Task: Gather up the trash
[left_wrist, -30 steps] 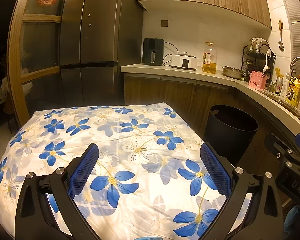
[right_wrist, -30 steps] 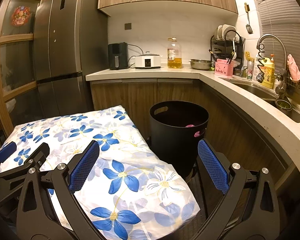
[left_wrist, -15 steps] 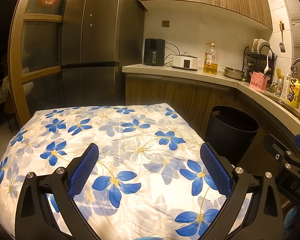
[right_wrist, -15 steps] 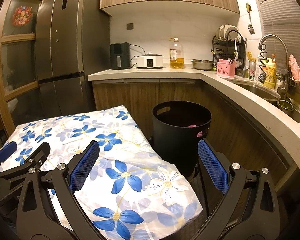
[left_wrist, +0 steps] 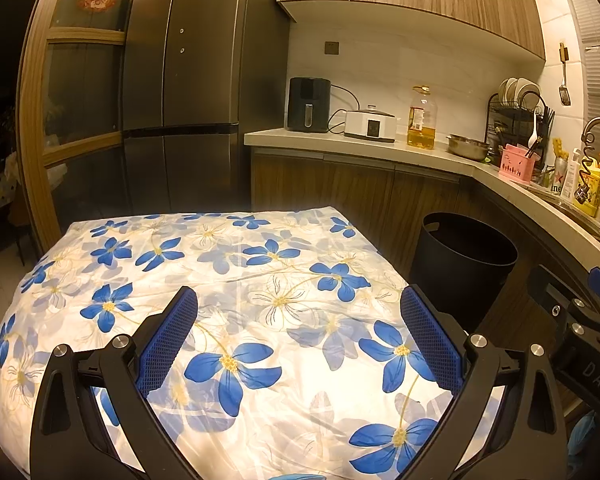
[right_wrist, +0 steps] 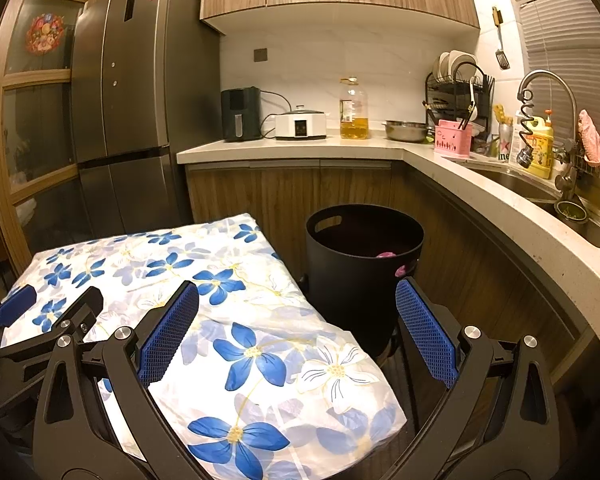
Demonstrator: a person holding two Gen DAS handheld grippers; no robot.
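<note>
A black round trash bin (right_wrist: 360, 272) stands on the floor to the right of the table, with something pink (right_wrist: 386, 255) inside it. The same bin (left_wrist: 462, 264) shows at the right in the left wrist view. My left gripper (left_wrist: 298, 320) is open above the table with the blue-flowered cloth (left_wrist: 228, 280), nothing between its fingers. My right gripper (right_wrist: 296, 312) is open over the table's right corner, the bin just beyond its right finger. The left gripper (right_wrist: 48, 320) also shows at the left edge of the right wrist view. I see no trash on the cloth.
A kitchen counter (right_wrist: 300, 148) wraps around the back and right, carrying an air fryer (right_wrist: 240, 114), a cooker, an oil bottle (right_wrist: 353, 110), a dish rack and a sink (right_wrist: 540, 188). A tall fridge (right_wrist: 128, 120) stands behind the table.
Both views have shifted very slightly; the scene has drifted a little to the right. Both grippers stay open and empty.
</note>
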